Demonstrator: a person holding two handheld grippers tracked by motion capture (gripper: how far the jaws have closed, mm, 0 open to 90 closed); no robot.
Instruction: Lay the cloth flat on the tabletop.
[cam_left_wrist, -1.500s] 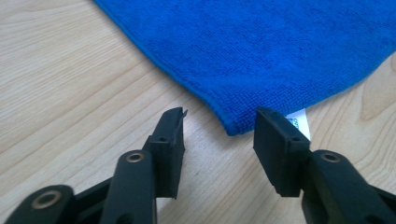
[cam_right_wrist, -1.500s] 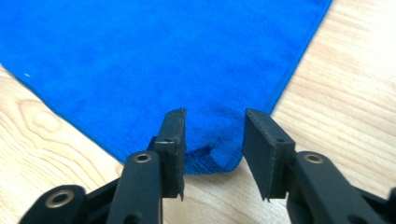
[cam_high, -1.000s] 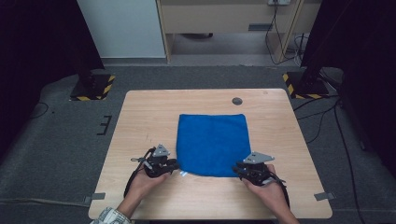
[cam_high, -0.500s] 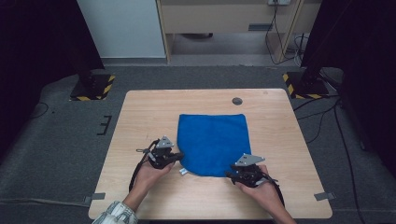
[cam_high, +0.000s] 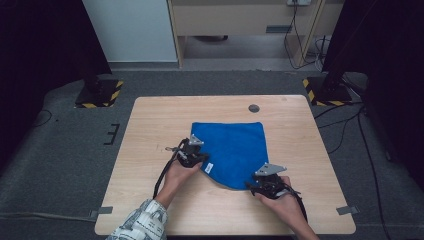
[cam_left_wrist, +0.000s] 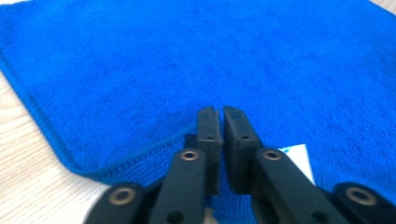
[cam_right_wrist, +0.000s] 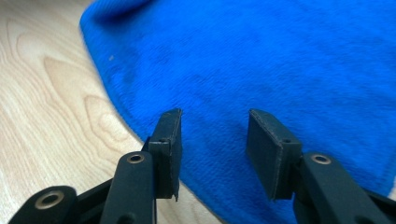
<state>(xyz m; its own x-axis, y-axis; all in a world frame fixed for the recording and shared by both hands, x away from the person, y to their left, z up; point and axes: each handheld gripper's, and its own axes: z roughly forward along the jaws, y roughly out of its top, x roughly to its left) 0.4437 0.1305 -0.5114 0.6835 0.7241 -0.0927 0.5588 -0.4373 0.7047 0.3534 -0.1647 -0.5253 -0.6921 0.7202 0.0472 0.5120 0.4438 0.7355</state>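
We pinch the blue cloth's (cam_high: 234, 150) folded near-left corner in the left gripper (cam_left_wrist: 219, 112), its jaws just reopening slightly; right gripper (cam_right_wrist: 214, 122) gapes over its near edge. It's soft, light, limp: grab hems.

The high view looks from above the person's side of the table (cam_high: 150, 125), facing forward and down. It takes in the whole tabletop at frame centre, the grey floor around it and cabinets along the top edge.

The left gripper view rides on the left gripper (cam_left_wrist: 219, 116) and looks along its jaws, which rise from the bottom centre. It sits very near the blue cloth (cam_left_wrist: 187, 56).

The right gripper view rides on the right gripper (cam_right_wrist: 214, 122), equally near, facing the cloth's edge with bare wood at frame left.

All three views share the cloth's near edge (cam_high: 235, 150).
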